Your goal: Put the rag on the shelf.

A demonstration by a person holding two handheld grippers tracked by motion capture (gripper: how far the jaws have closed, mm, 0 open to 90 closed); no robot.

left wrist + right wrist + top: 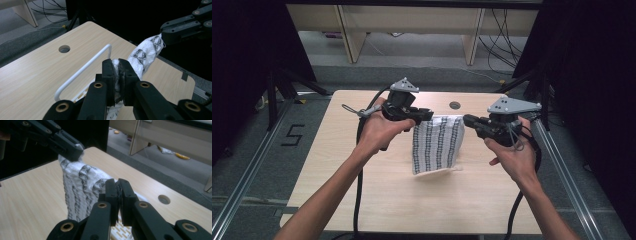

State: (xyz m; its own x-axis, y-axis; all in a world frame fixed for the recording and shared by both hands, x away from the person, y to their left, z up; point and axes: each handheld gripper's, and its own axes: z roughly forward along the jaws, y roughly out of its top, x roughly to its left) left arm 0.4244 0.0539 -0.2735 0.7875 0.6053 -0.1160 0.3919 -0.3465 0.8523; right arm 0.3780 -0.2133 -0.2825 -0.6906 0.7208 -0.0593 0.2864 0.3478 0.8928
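Two upper corners of one white cloth with black patterned stripes (438,144) pinched, one per gripper. Hanging lengthwise, long axis near vertical, stripes running top to bottom, top edge stretched level between the grippers, lower edge just at the pale wooden counter (362,200) near its middle. Left gripper (424,115) pointing right, jaws clamped on the cloth's left corner; right gripper (468,120) pointing left, jaws clamped on the right corner. Both hands raised above the counter, forearms angled inward, wrists bent toward each other.
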